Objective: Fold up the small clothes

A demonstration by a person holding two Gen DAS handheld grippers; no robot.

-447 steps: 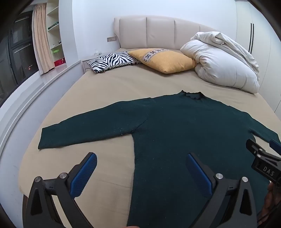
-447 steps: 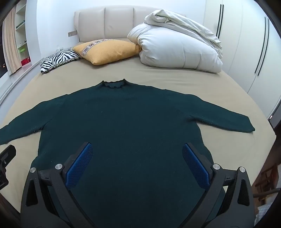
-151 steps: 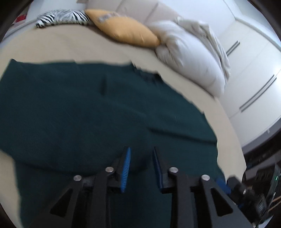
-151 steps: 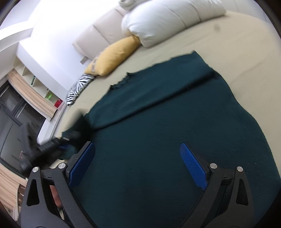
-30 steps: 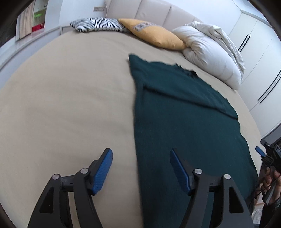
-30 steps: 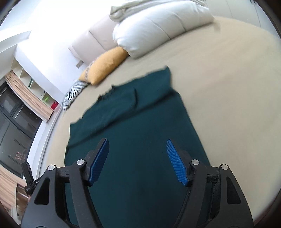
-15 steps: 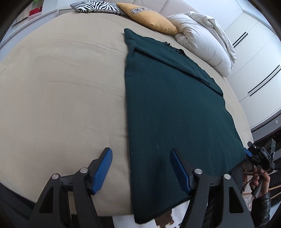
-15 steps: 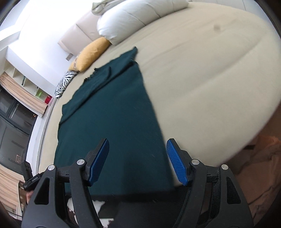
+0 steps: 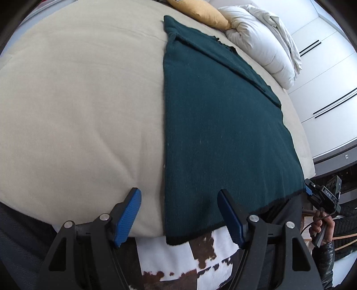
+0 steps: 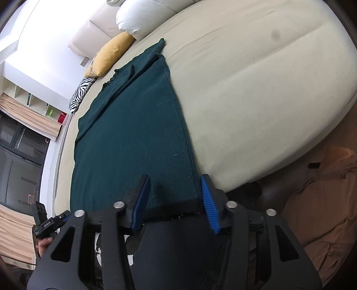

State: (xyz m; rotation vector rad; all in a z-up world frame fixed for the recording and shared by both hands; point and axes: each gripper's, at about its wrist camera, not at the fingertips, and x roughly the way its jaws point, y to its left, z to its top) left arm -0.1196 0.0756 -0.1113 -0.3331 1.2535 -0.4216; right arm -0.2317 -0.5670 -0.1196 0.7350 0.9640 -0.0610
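A dark green sweater lies lengthwise on the beige bed, sleeves folded in across its top. Its black-edged hem hangs over the foot edge. My left gripper is open and opening a little wider, with the hem's left corner between its blue pads but untouched. In the right wrist view the sweater runs up to my right gripper. Its jaws are closing around the hem's right corner, and a gap still shows on both sides. A hand holds the right gripper at the far corner.
A yellow pillow, a white duvet and a zebra pillow lie at the headboard end. White wardrobe doors stand beyond the bed. A cowhide rug lies below the foot edge, and brown fabric lies on the floor.
Both grippers came back and down to the foot edge, each over a hem corner. The right gripper's jaws have narrowed; the left's stand about as wide.
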